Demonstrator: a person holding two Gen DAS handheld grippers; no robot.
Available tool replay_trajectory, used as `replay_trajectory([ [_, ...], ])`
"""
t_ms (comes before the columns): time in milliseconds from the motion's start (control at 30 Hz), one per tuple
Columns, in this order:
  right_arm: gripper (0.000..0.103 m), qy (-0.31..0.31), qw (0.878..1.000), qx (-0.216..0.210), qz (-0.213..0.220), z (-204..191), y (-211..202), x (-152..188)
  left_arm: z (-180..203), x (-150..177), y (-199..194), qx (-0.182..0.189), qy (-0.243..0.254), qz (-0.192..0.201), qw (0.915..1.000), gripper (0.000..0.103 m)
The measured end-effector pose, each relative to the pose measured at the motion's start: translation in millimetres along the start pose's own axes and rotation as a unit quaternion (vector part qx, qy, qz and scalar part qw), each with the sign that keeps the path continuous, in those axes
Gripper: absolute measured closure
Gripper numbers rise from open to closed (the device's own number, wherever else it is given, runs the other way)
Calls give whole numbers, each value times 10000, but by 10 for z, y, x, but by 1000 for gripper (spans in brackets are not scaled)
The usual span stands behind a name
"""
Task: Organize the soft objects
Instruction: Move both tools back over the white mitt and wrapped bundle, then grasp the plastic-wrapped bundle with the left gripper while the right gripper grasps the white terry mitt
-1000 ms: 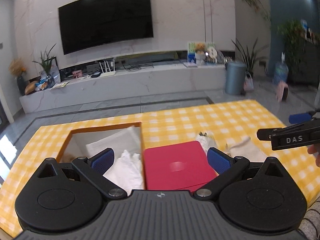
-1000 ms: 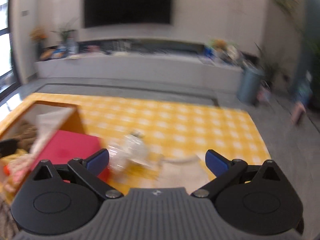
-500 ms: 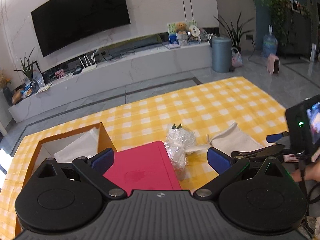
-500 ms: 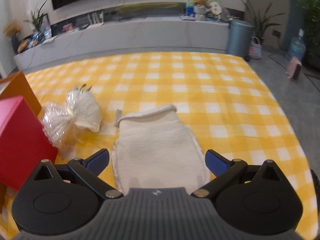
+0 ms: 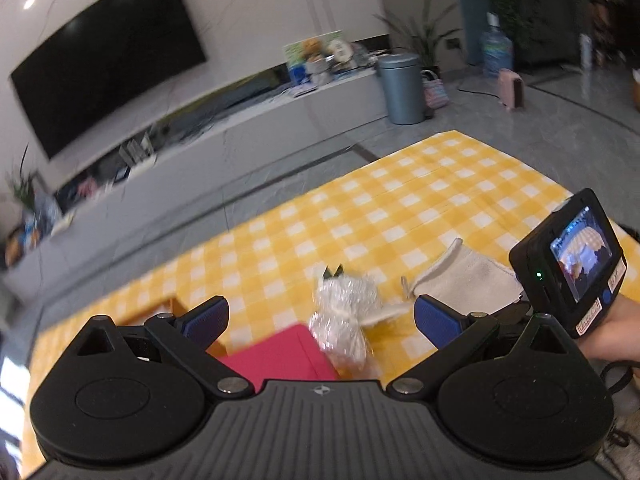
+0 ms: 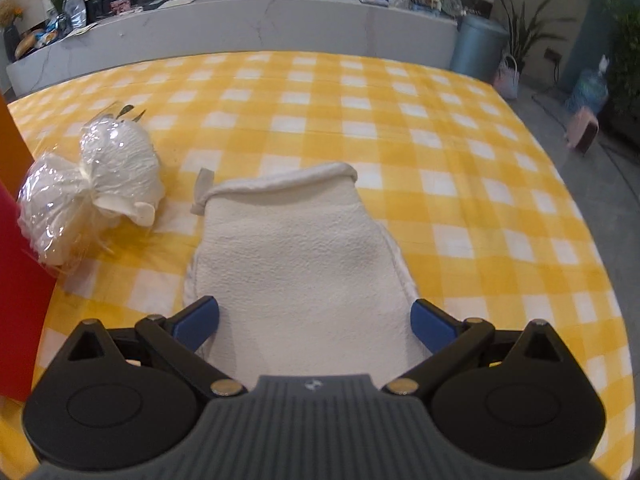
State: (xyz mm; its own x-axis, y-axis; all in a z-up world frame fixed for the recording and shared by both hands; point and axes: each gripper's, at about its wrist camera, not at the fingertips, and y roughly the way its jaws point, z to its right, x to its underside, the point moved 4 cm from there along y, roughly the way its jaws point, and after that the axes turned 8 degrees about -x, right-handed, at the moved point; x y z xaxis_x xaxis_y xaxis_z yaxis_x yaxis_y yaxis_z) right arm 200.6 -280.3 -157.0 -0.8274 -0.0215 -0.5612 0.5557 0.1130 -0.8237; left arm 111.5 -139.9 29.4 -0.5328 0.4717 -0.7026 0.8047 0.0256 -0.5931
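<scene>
Right gripper (image 6: 314, 318) sits low over the table, jaws spread wide, its 2 blue pads flanking the near end of the white mitt (image 6: 296, 252). Whether the pads touch the fabric, I cannot tell. The mitt lies flat on the yellow checked cloth (image 6: 460, 168), its cuffed opening and small loop pointing toward 12 o'clock.

At 10 o'clock from the mitt, just beside it, sits the wrapped bundle (image 6: 92, 184): white soft stuff in crinkly clear plastic, pinched at the middle. A red lid (image 6: 20, 300) fills the left edge at 9 o'clock, touching the bundle's near end.

Over on the left wrist view, the left gripper (image 5: 320, 314) hangs in the air, jaws spread, nothing between them. The picture is a bit blurred. Straight ahead at 12 o'clock lies the bundle, with the red lid at 6 o'clock from it and the mitt out at 2 o'clock. A hand (image 5: 612, 334) at 3 o'clock carries the other tool's camera (image 5: 568, 264), screen lit.
</scene>
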Motion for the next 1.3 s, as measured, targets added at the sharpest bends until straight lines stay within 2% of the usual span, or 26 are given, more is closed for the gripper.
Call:
replay_trajectory([
  [100,3,230,9997,-62,-44,47,10,17,111,-88,17,-44,326,92,9994,0],
  [333,5,74,9992,-191,-334,52,-3,45,489,-203,213,-45,1316,161,9912,0],
  [433,22,-8,9988,-326,-366,18,-62,40,650,-229,440,173,1768,-13,9841,0],
  [467,30,-41,9987,-368,-362,8,-84,38,701,-234,536,208,1937,-109,9808,0],
  [533,41,-71,9986,-408,-344,16,-118,34,791,-215,712,244,2348,-284,9713,0],
  [600,59,-13,9988,-374,-314,61,-146,37,859,-201,902,150,2673,-536,9620,0],
  [700,72,52,9989,-366,-278,135,-178,42,888,-163,1170,-27,2908,-809,9534,0],
  [800,75,21,9990,-368,-263,152,-188,49,876,-84,1456,-262,3038,-1189,9449,0],
  [933,73,100,9990,-374,-243,168,-192,35,896,21,1695,-168,3136,-1585,9361,0],
  [1033,65,354,9974,-626,-52,220,-272,14,945,87,1820,-145,3233,-1731,9302,0],
  [1067,51,429,9964,-723,70,242,-322,-2,965,117,1862,-120,3299,-1810,9264,0],
  [1100,27,486,9959,-737,214,270,-373,-19,986,150,1897,-94,3381,-1878,9221,0],
  [1167,4,527,9959,-577,447,317,-428,-57,1030,189,1936,-185,3613,-1987,9109,0],
  [1233,4,595,9955,-497,537,354,-425,-76,1054,183,1964,-191,3663,-2006,9084,0],
  [1300,3,808,9951,-410,406,391,-347,-70,1074,179,1999,-211,3611,-2111,9081,0],
])
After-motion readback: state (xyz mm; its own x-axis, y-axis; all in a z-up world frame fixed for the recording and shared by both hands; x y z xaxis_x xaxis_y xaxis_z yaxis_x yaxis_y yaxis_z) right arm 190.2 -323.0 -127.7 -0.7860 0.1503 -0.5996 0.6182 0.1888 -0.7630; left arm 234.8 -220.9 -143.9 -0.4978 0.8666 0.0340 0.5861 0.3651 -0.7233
